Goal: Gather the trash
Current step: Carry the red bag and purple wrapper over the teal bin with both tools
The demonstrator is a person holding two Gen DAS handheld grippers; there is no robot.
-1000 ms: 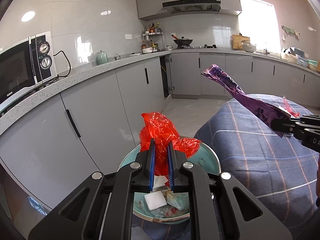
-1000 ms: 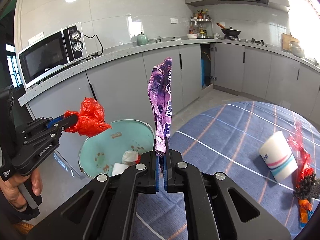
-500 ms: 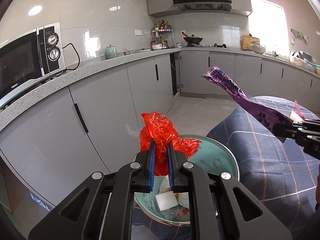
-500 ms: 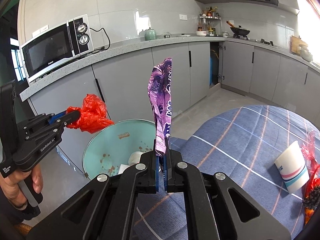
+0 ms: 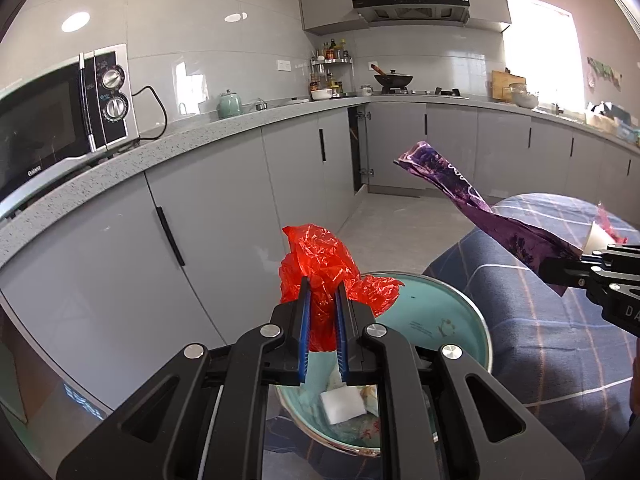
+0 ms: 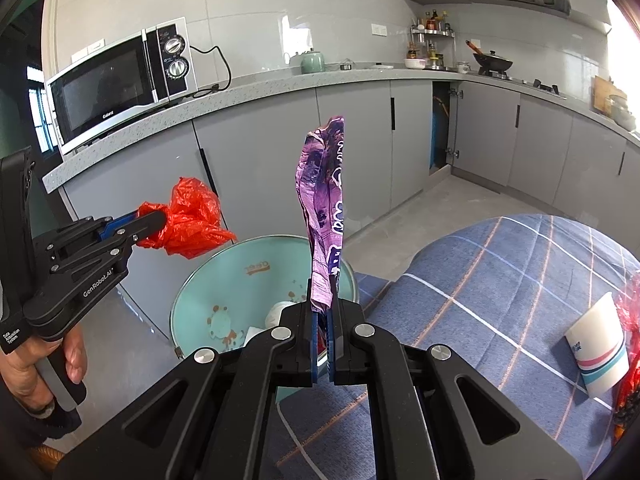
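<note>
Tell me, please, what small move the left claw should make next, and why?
Probably open the left claw. It is shut on the red bag, which appears to hang over the bin that already holds scraps, so the bag would likely drop in.

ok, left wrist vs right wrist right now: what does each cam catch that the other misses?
Left wrist only: the window and the range hood's full front.

Right wrist only: the paper cup in full on the blue plaid cloth, the hand holding the left gripper, and the bin's stained inner wall.

Both: red plastic bag clamped in the left gripper, purple wrapper clamped in the right gripper, microwave, wok.
</note>
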